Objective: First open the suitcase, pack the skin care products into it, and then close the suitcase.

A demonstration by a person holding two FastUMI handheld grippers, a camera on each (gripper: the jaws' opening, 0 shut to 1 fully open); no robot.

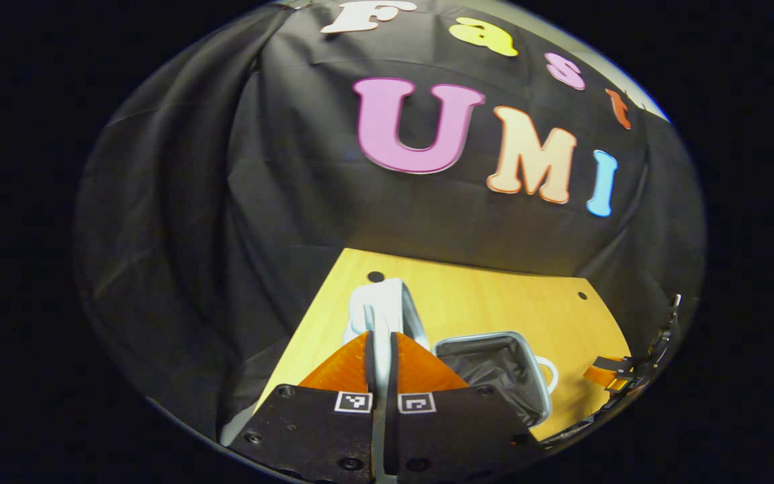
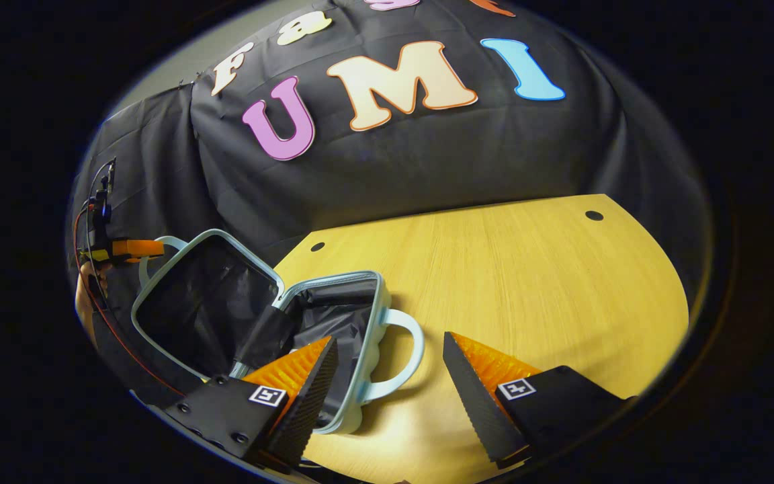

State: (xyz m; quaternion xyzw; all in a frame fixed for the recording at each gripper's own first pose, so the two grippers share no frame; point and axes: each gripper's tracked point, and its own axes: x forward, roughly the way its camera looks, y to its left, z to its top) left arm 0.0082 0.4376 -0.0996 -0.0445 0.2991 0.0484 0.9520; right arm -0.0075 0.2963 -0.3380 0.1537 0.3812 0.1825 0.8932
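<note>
Suitcase [image 2: 333, 336] open on table [image 2: 528, 269], lid [image 2: 205, 302] raised.
Left gripper [image 1: 381, 356] clenched on lid's rim at 6 o'clock; right gripper [image 2: 390, 376] released, spread beside handle [image 2: 404, 356].

Both grippers raised, one closed, one spread.
Left gripper [image 1: 380, 366] pinches a thin edge; right gripper [image 2: 390, 376] holds its fingers wide apart.

Light wood-grain table [image 2: 528, 282] is carrying one item directly: a pale blue suitcase [image 2: 360, 376], lying open near the table's left edge in the right gripper view. Its base is resting flat on the wood, black lining exposed, handle [image 2: 404, 356] pointing across the tabletop. Small dark holes [image 2: 593, 216] are showing near the table's far corners.
</note>
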